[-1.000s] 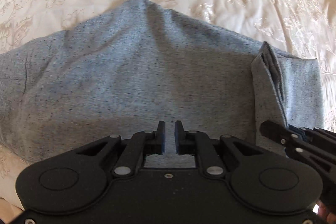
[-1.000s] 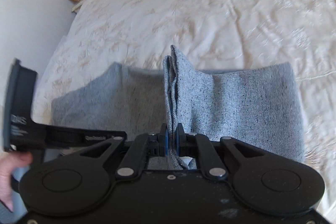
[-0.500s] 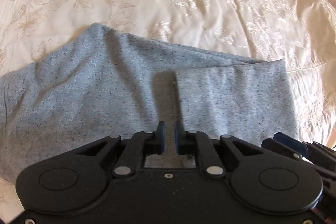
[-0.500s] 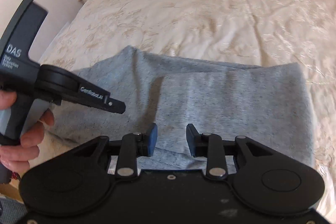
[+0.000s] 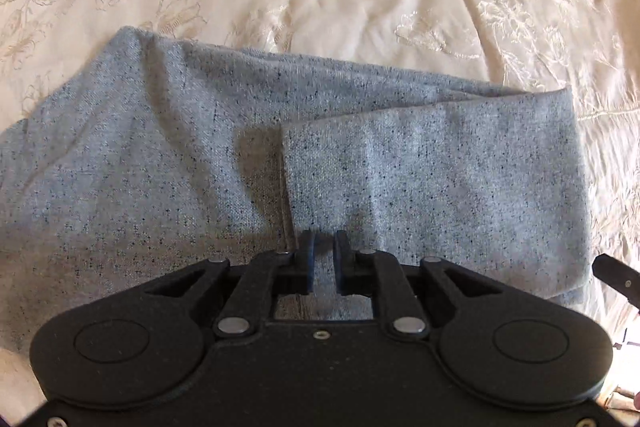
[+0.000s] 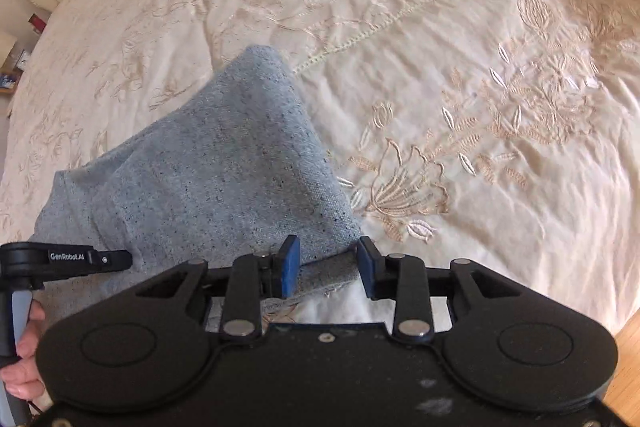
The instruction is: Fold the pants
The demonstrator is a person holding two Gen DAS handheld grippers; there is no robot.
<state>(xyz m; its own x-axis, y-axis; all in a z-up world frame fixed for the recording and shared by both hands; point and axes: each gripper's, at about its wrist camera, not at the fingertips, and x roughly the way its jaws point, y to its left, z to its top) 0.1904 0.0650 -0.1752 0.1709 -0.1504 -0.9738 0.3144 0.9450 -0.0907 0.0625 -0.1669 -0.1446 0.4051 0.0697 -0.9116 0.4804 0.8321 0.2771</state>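
Right wrist view shows our right gripper [image 6: 326,267] opening over the pants [image 6: 224,187] corner at lower centre, left gripper [image 5: 323,263] narrowly parted, so dragging could undo the fold.

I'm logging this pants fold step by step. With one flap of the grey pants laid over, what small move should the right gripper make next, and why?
Probably close the right gripper on the folded end of the speckled grey knit pants. Its jaws are opening, and that end lies between the blue pads, not pinched. The flap lies flat on the cream embroidered bedspread, so another fold seems due.
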